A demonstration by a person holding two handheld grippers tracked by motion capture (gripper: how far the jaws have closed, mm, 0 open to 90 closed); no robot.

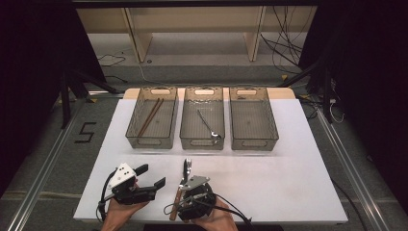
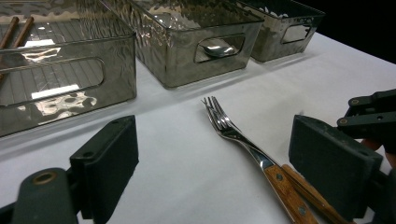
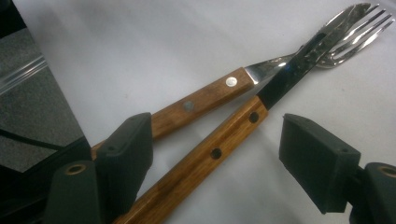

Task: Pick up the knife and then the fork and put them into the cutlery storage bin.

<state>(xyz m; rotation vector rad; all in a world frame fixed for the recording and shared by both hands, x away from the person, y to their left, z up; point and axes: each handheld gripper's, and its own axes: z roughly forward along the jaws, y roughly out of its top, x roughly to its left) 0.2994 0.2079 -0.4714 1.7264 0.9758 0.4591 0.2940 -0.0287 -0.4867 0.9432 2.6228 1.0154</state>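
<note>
A: What is in hand here?

B: A fork [image 3: 299, 60] and a knife [image 3: 224, 144], both with wooden handles, lying crossed on the white tabletop [image 1: 269, 168] at the lower middle of the high view. In the right gripper view the knife's handle runs up between the jaws from the bottom centre.

A: How would they handle?

B: Stiff and fairly light, I judge. The polished steel looks slippery, so the riveted wood is the better place to take hold. The two overlap, so a pinch on one may drag the other.

A: And the tongs?

B: The right tongs [image 3: 219, 163] are spread, one jaw on each side of the knife handle and not pinching it. The left tongs [image 2: 210, 163] are spread too, holding nothing, with the fork's tines ahead of them.

A: Farther out?

B: Three clear bins stand in a row in the upper middle: the left bin [image 1: 132, 134] holds chopsticks [image 1: 150, 117], the middle bin [image 1: 186, 139] a spoon [image 1: 210, 126]. The right bin [image 1: 274, 130] looks empty.
</note>
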